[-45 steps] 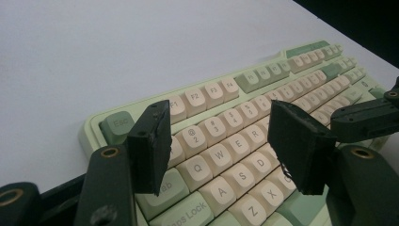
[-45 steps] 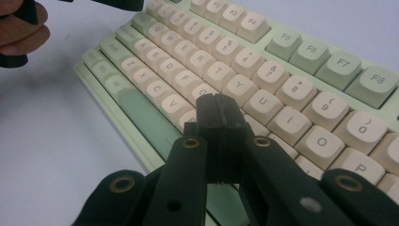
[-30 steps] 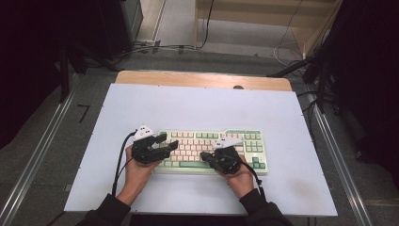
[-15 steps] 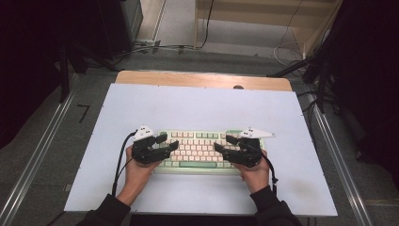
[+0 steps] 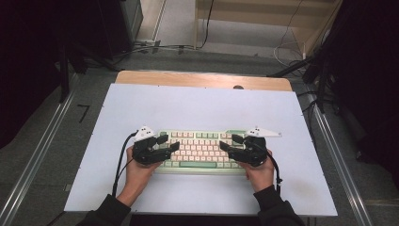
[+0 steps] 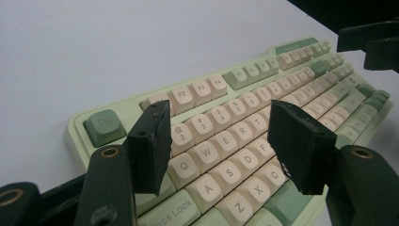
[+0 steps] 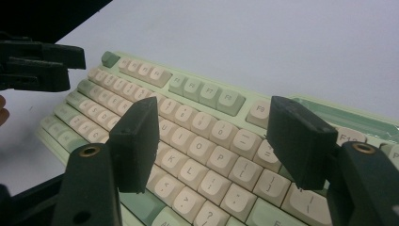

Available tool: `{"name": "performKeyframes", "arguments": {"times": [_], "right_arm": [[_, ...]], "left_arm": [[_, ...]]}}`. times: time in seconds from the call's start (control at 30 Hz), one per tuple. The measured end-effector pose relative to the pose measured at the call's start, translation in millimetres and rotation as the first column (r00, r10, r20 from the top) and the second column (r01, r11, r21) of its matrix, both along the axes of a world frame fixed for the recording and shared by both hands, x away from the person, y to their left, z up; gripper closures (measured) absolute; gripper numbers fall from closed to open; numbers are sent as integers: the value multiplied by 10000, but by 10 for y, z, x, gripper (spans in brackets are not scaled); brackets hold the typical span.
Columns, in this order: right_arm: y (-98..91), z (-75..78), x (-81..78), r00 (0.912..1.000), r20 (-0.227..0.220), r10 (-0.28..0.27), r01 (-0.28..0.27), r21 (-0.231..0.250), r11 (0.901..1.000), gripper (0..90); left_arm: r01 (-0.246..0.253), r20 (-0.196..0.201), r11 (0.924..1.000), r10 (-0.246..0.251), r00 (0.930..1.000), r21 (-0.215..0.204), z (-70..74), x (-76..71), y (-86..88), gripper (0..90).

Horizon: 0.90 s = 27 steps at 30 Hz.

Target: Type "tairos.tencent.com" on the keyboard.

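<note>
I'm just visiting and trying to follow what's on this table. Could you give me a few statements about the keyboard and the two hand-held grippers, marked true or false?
1. The keyboard has green and cream keys. True.
2. The left gripper is clamped shut on a key. False: its jaws stand apart over the letter keys with nothing pressed between them.
3. The right gripper hovers over the keyboard's right part. True; its jaws have just been opening, with nothing between them.
4. The keyboard lies on bare wood. False: it lies on a white sheet that covers the table.
5. The keyboard stands on its edge. False: it lies flat.
</note>
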State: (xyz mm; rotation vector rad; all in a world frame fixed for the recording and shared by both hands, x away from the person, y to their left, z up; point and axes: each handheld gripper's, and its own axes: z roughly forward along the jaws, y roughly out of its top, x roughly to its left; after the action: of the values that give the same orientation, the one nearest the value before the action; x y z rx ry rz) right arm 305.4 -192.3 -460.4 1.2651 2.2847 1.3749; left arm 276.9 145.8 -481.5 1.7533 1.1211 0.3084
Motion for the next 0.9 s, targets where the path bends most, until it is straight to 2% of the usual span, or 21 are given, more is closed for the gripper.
{"name": "performKeyframes", "arguments": {"times": [0.17,0.33,0.4,0.5,0.7,0.9], "right_arm": [[-3,1,-2,10000,-2,19,-19,3,10000,331],[1,-2,0,10000,-23,21,-21,-14,10000,332],[4,-5,-1,10000,-34,35,-35,-23,10000,333],[8,-6,-2,10000,-32,52,-52,-21,10000,335],[21,-12,-5,9999,-50,92,-92,-26,10000,337],[26,-14,-7,9999,-52,126,-126,-19,9999,339]], "left_arm": [[178,-6,9998,-178,9998,-84,2,-10,-14,471],[784,-116,9966,-787,9968,-240,-8,-22,-56,675],[1170,-199,9928,-1175,9929,-249,-13,-28,-92,797],[1583,-199,9873,-1585,9872,-108,-20,-39,-161,900],[2004,-378,9795,-1995,9792,214,-63,-48,-288,900],[2079,-427,9777,-2066,9775,294,-73,-54,-314,900]]}}
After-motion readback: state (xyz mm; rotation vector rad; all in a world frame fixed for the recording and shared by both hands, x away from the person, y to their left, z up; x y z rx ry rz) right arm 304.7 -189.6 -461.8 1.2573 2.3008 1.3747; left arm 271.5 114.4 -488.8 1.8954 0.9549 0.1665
